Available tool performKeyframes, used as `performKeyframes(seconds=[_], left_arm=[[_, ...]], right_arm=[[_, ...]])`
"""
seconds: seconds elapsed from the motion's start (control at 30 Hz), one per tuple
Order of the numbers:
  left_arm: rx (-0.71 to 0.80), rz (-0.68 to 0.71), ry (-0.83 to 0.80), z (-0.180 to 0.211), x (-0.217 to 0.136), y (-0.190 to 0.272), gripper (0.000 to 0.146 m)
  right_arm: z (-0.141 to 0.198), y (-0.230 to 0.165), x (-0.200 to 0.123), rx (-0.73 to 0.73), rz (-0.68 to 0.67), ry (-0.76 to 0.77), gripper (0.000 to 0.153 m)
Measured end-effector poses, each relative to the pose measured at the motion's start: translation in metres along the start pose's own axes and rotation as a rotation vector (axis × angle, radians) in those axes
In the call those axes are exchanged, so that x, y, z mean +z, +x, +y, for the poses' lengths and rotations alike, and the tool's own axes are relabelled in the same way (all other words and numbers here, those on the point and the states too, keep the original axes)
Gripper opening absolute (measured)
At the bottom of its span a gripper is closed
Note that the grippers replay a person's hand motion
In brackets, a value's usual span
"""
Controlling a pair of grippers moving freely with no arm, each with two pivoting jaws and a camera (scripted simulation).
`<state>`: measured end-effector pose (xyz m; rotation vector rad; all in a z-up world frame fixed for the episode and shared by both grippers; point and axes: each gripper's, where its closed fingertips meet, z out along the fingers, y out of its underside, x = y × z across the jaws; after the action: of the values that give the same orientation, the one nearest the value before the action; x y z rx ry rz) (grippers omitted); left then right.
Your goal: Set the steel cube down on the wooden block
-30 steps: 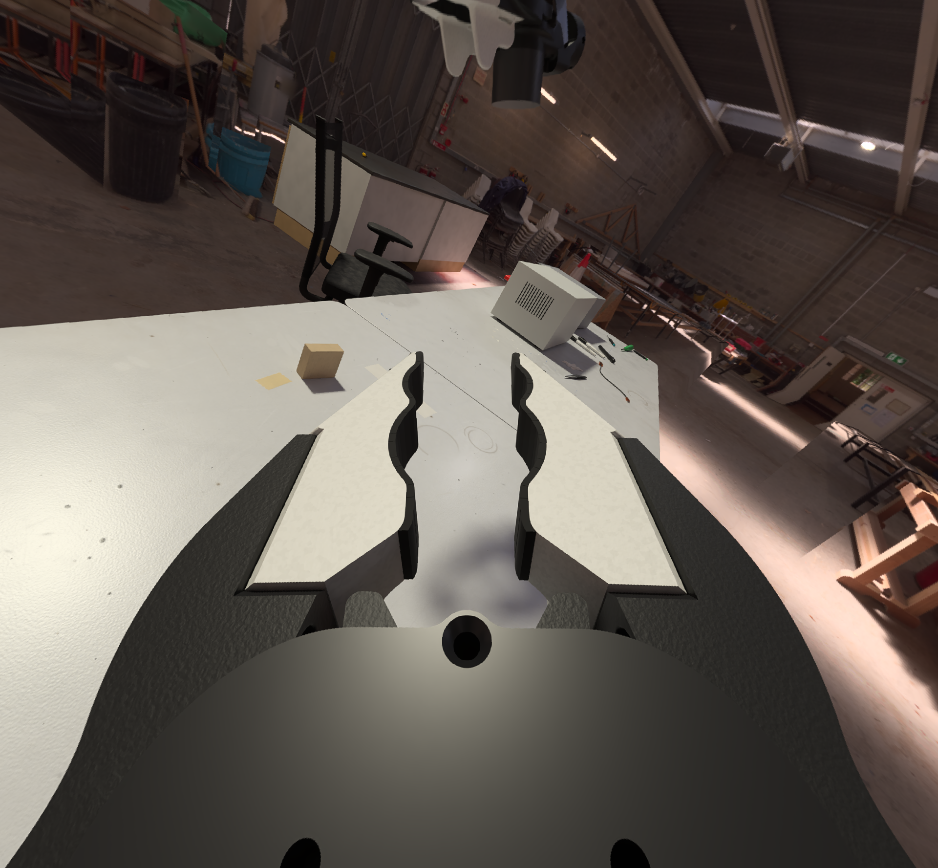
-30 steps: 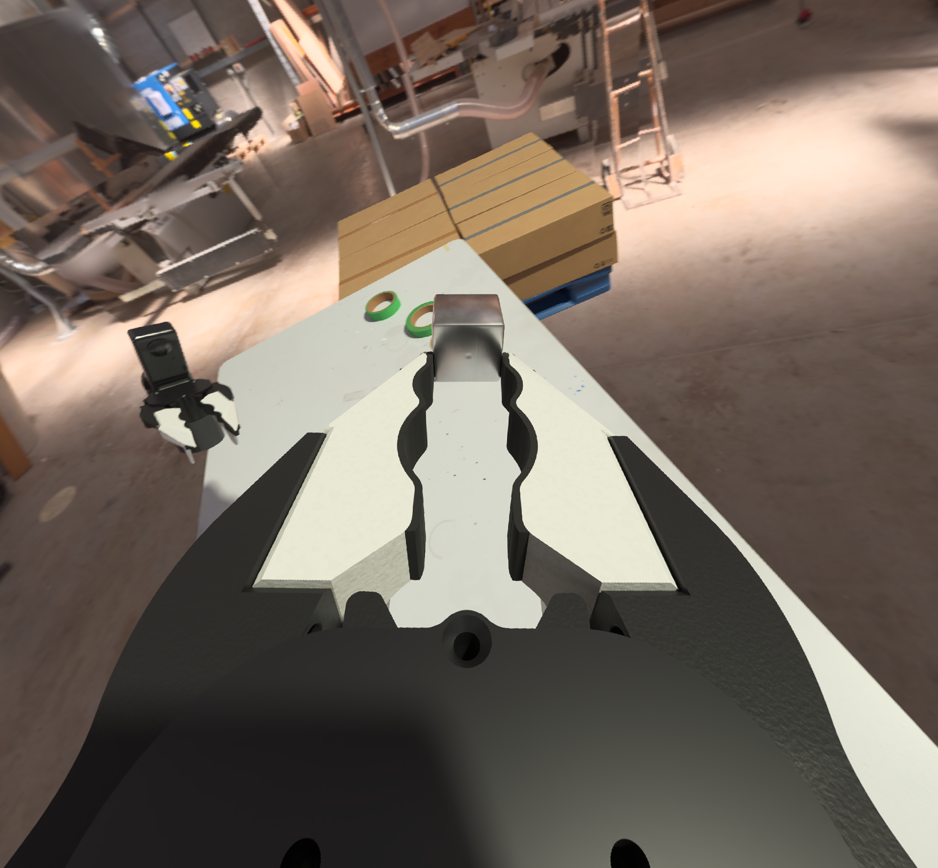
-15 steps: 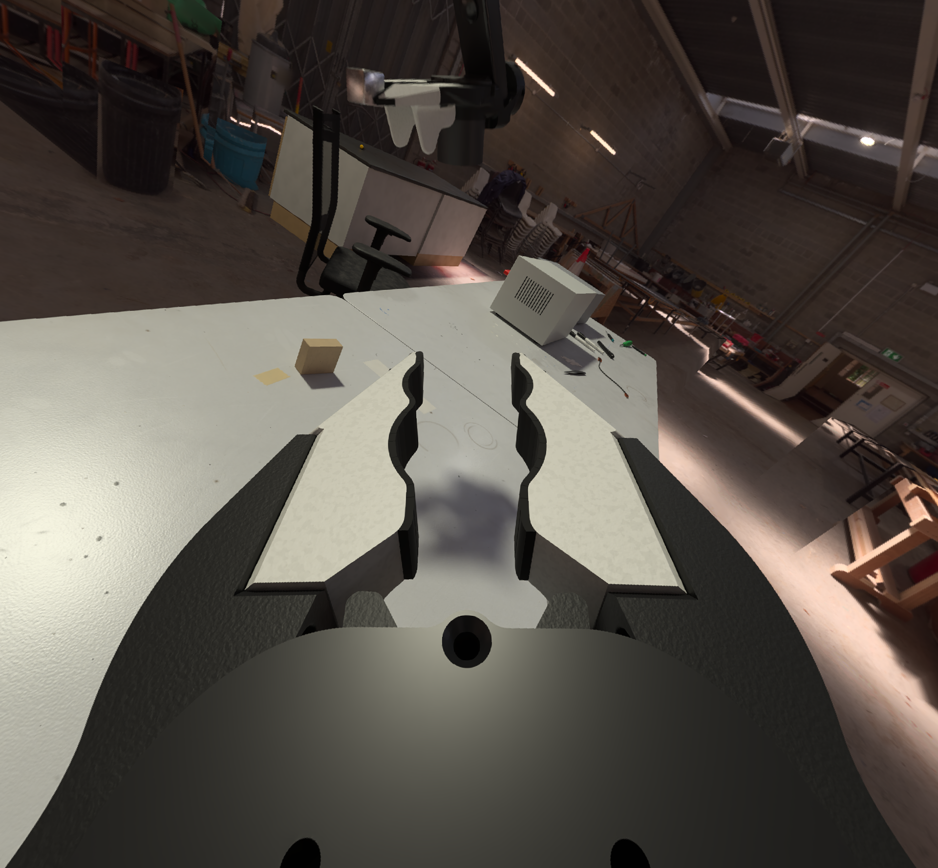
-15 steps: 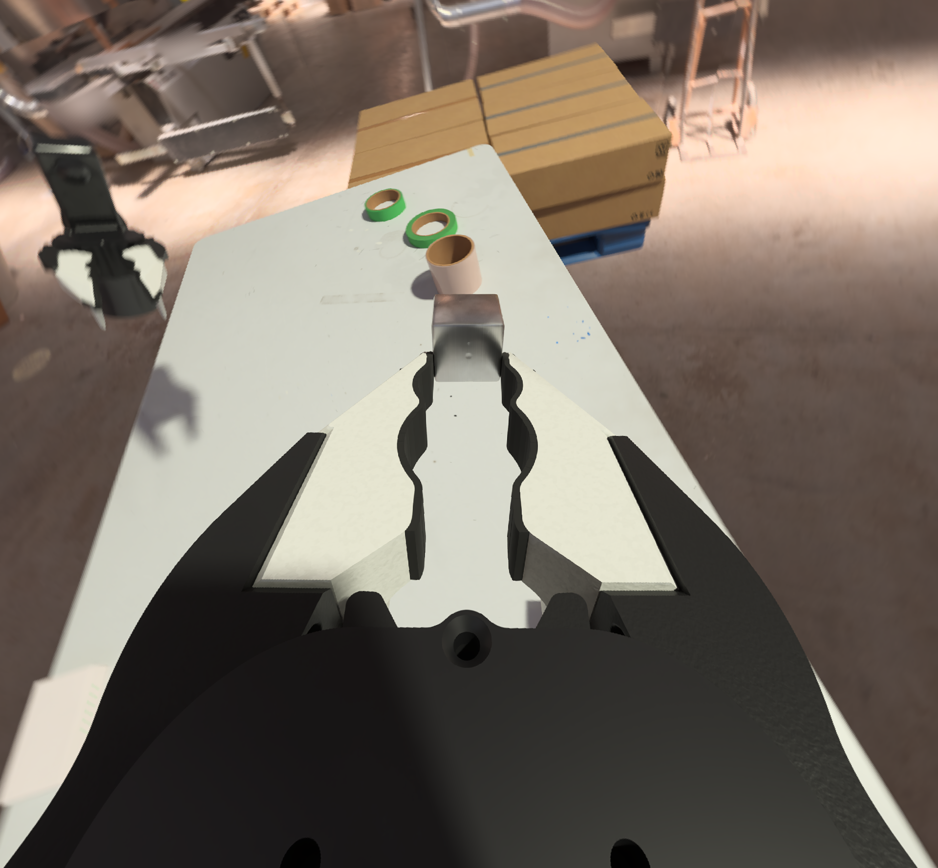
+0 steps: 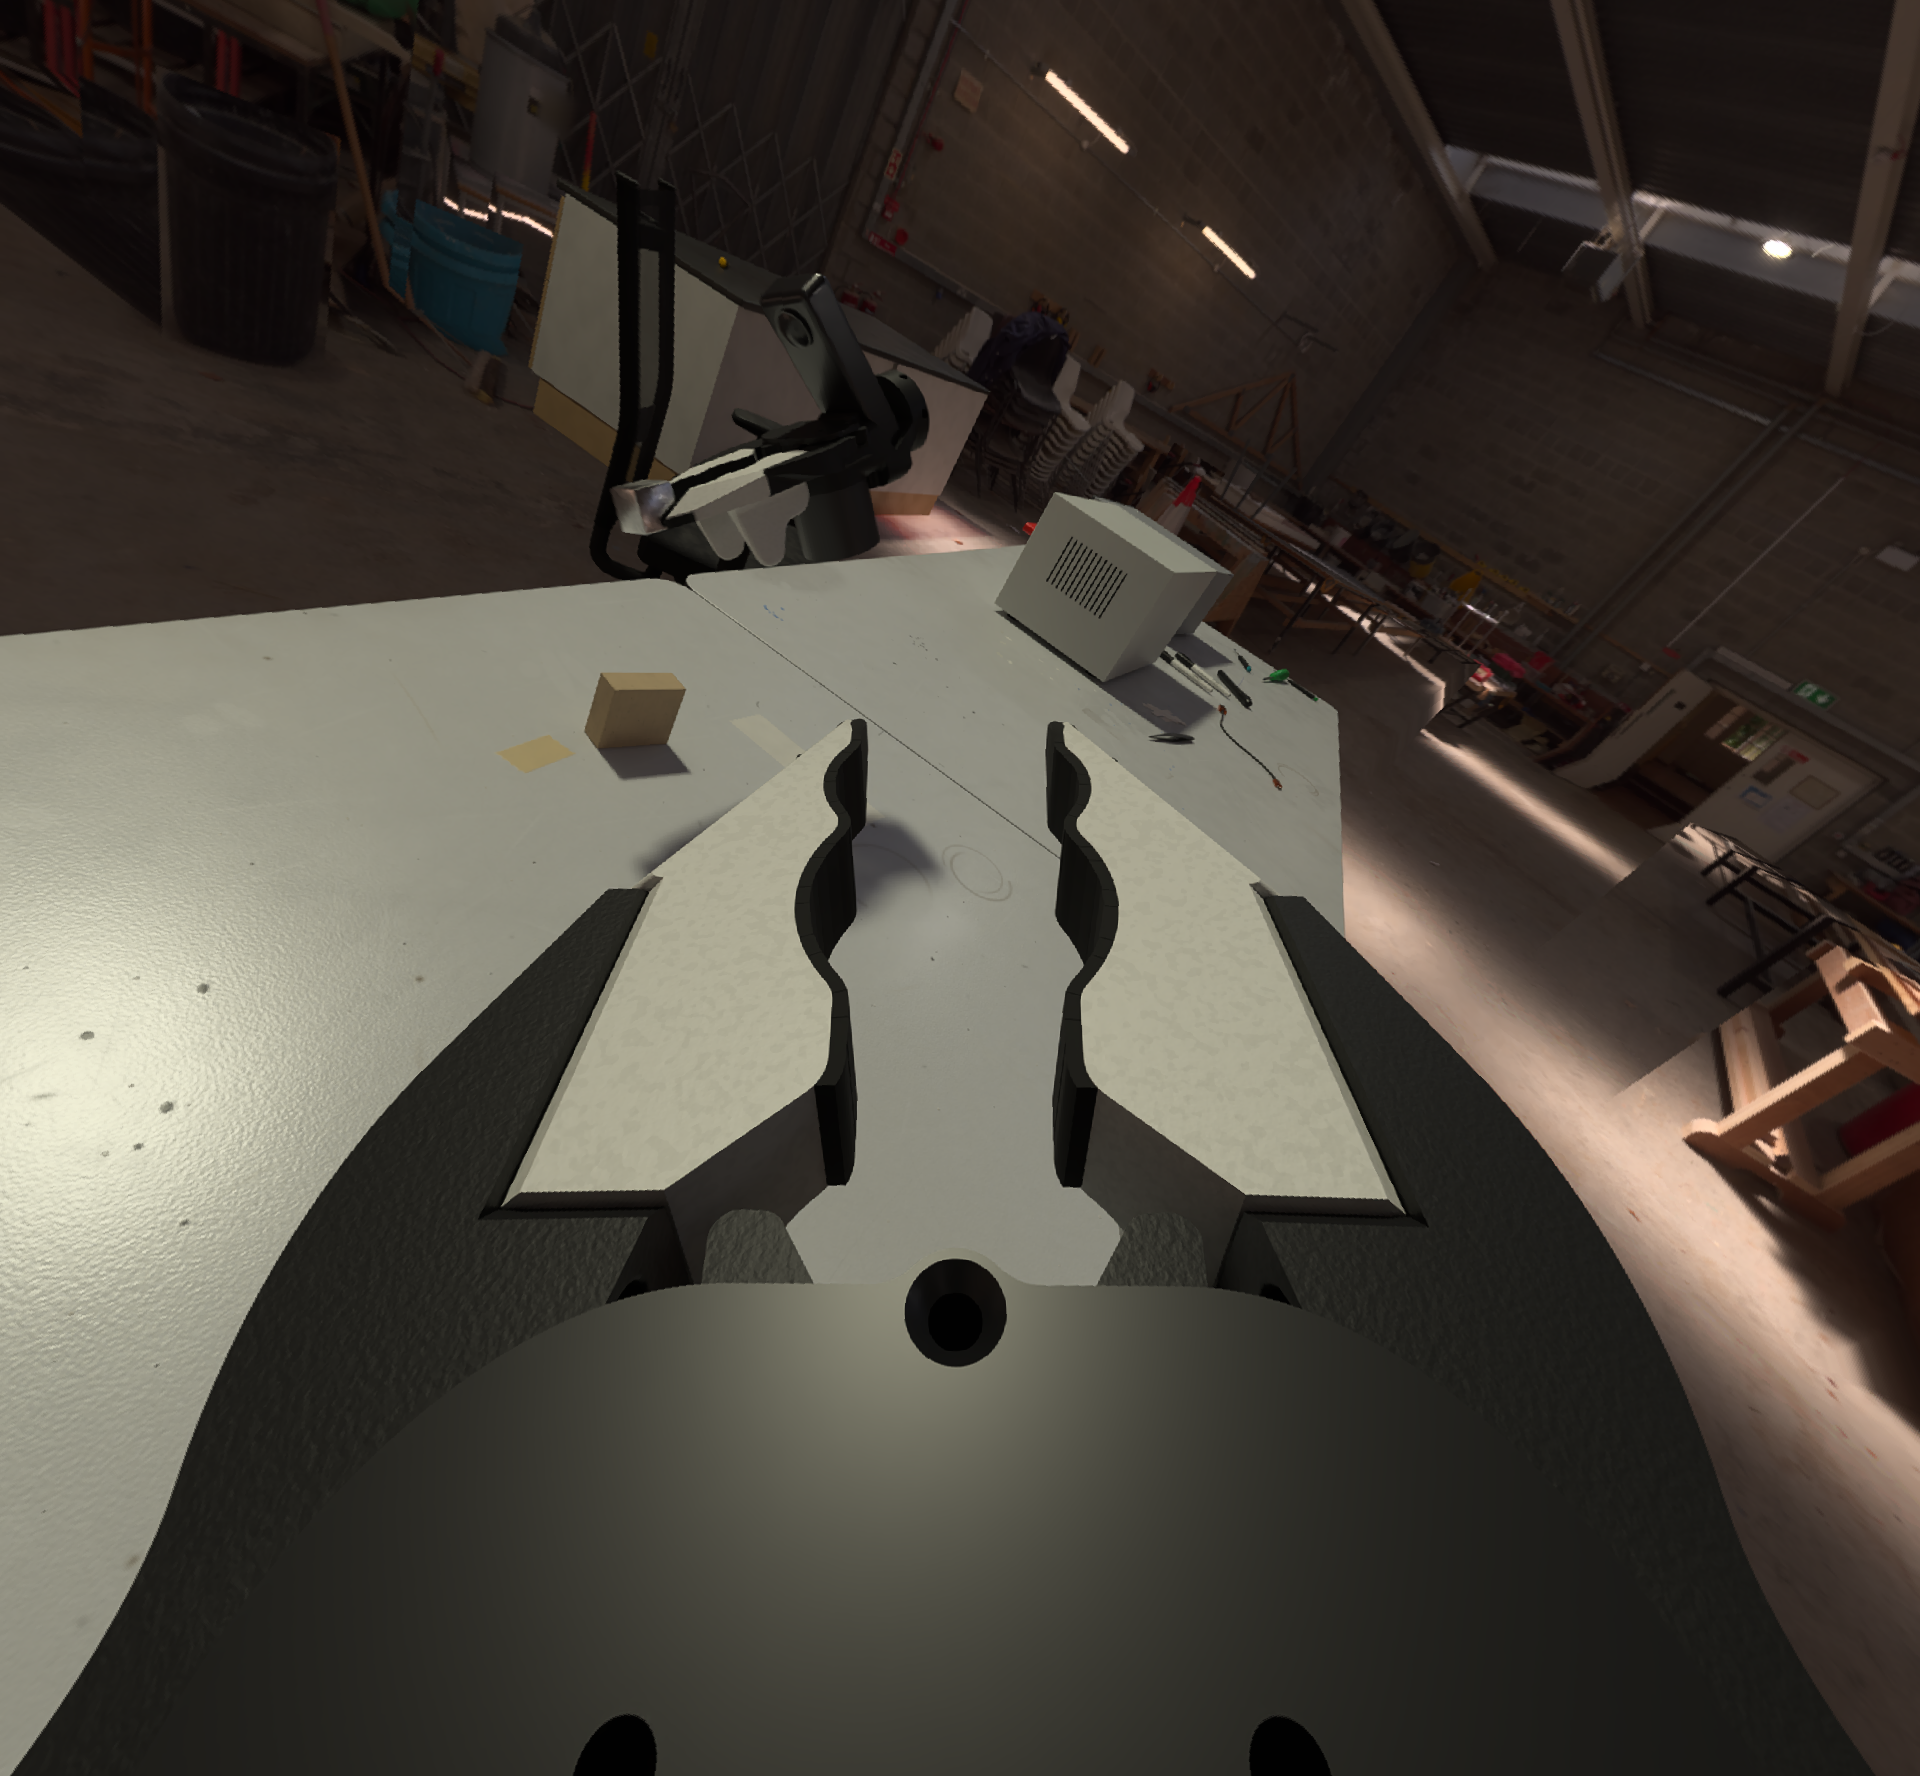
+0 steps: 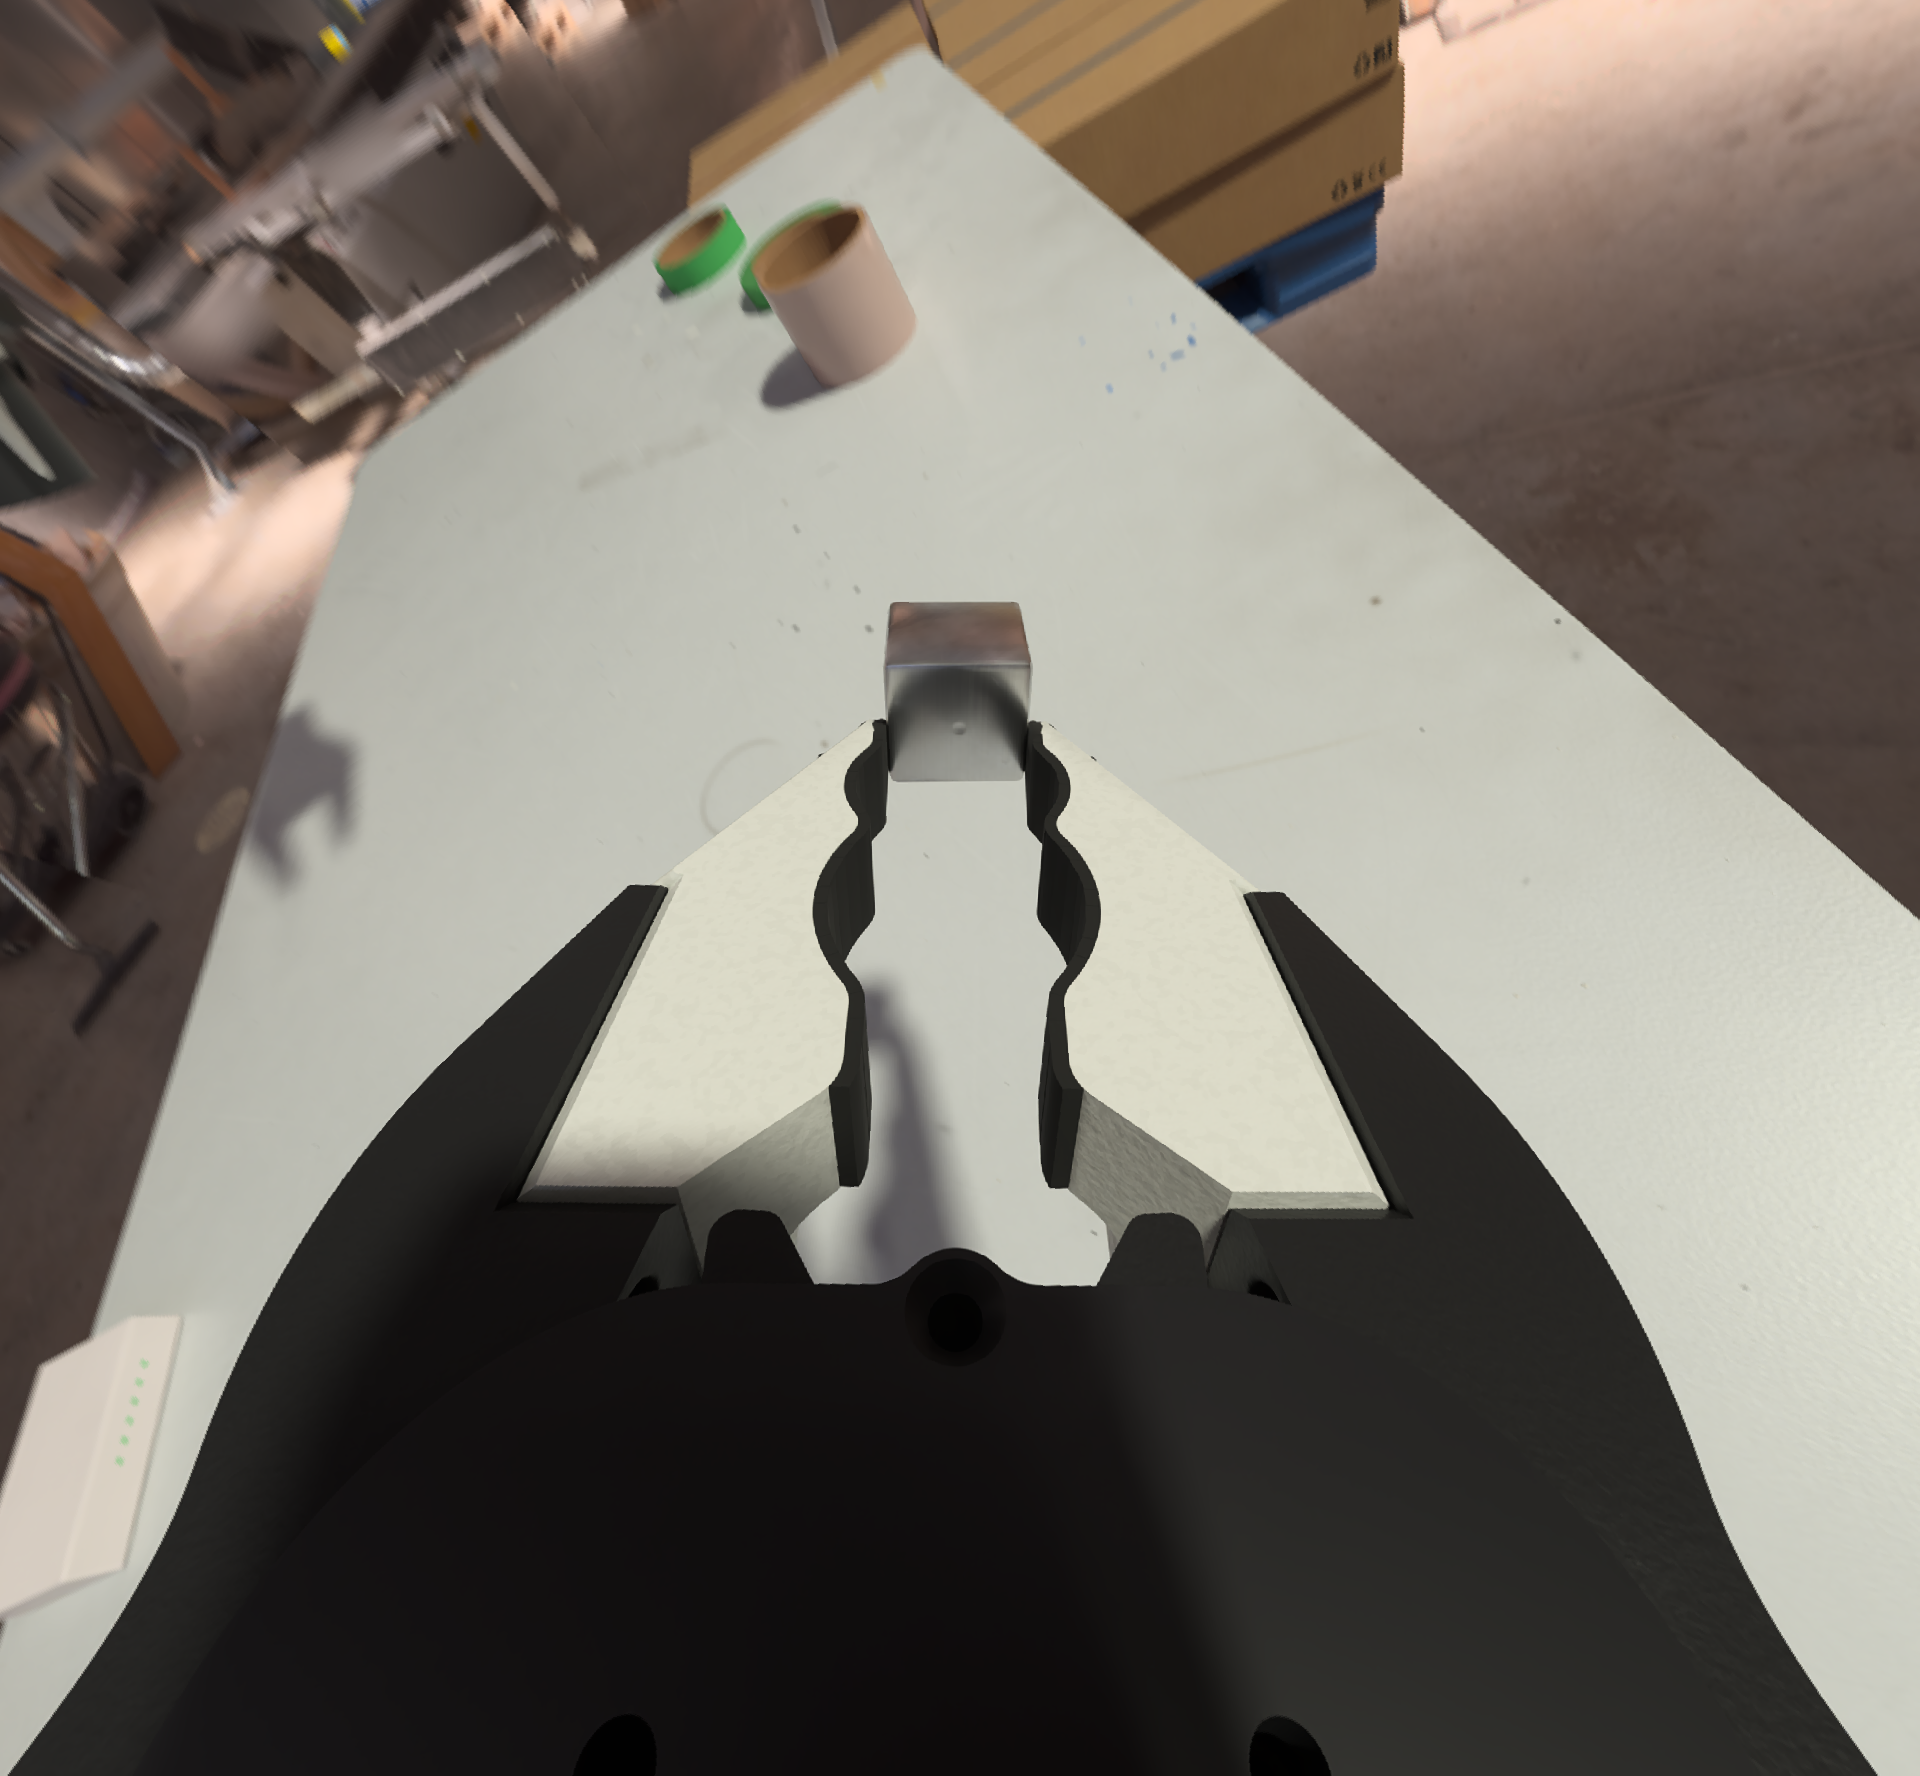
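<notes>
The wooden block (image 5: 635, 709) is a small tan cube on the white table (image 5: 260, 843), ahead and left of my left gripper (image 5: 953, 739), which is open and empty. My right gripper (image 6: 956, 739) is shut on the steel cube (image 6: 956, 692), held at its fingertips above the table. In the left wrist view the right gripper (image 5: 675, 511) shows beyond the table's far edge, above and behind the wooden block, with the steel cube (image 5: 639, 507) at its tips. The wooden block does not show in the right wrist view.
A white ventilated box (image 5: 1107, 596) and small tools (image 5: 1216, 687) lie at the table's far right. A tan paper patch (image 5: 535, 754) lies beside the block. A cardboard tube (image 6: 836, 292) and green tape rolls (image 6: 701, 249) stand ahead of the right gripper; a white device (image 6: 88, 1456) lies low left.
My right gripper has come down and tilted toward the table with the steel cube in it, nearing the wooden block's side. My left gripper has hardly moved and stays open.
</notes>
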<state>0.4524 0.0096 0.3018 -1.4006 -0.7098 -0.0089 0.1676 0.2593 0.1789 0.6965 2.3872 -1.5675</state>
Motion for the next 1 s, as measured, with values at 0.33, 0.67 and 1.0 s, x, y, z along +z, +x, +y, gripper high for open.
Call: performKeyframes(seconds=[0.33,0.67,1.0], left_arm=[[-0.005,0.01,-0.058,0.011,0.013,0.0,0.034],[0.012,0.003,-0.067,0.011,0.013,0.002,0.035],[0.066,-0.047,0.005,-0.007,-0.021,0.013,0.035]], right_arm=[[0.027,0.038,0.001,-0.122,0.237,-0.578,0.026],[0.054,0.044,0.007,-0.106,0.294,-0.755,0.026],[0.107,0.06,-0.001,-0.208,0.42,-1.16,0.026]])
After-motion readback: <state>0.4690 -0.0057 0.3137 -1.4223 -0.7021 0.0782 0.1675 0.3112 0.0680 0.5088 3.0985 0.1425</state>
